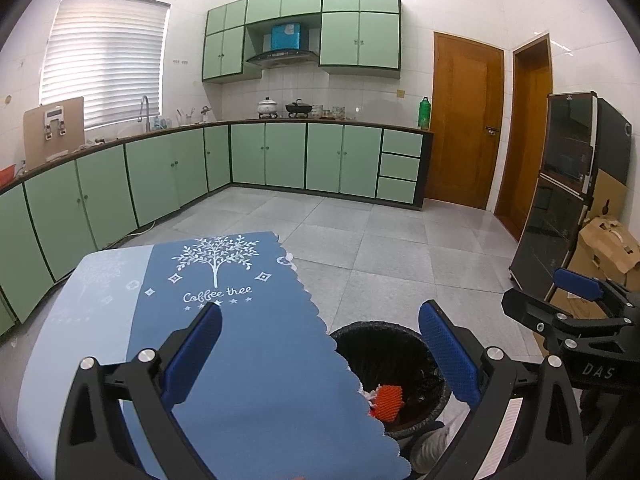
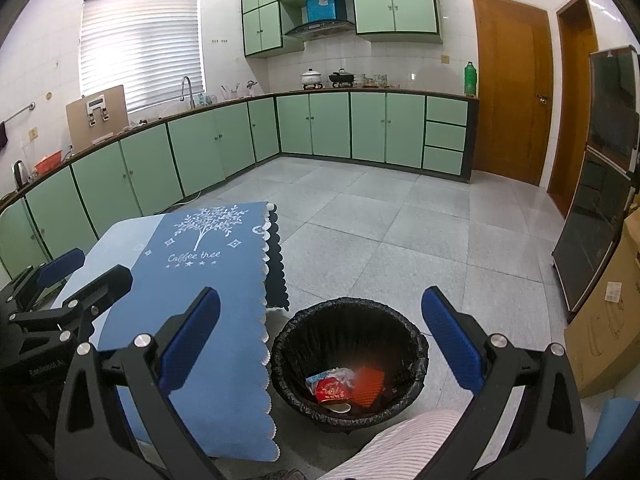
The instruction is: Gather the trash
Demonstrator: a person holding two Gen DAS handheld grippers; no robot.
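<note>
A black-lined trash bin [image 2: 348, 360] stands on the floor right of the table. Inside lie a red packet [image 2: 333, 391], an orange piece [image 2: 370, 386] and crumpled white paper [image 2: 344, 374]. In the left wrist view the bin [image 1: 384, 348] is partly hidden by the tablecloth, with the orange piece [image 1: 388, 402] showing. My right gripper [image 2: 320, 316] hangs open above the bin with nothing between its fingers. Over the table's right edge my left gripper [image 1: 320, 328] is open and empty too.
A table with a blue "Coffee tree" cloth [image 2: 208, 280] fills the near left. Green cabinets [image 2: 328, 128] line the far walls. A dark glass cabinet [image 1: 568, 184] and cardboard boxes [image 2: 604, 320] stand at the right. A striped sleeve [image 2: 400, 444] shows at the bottom.
</note>
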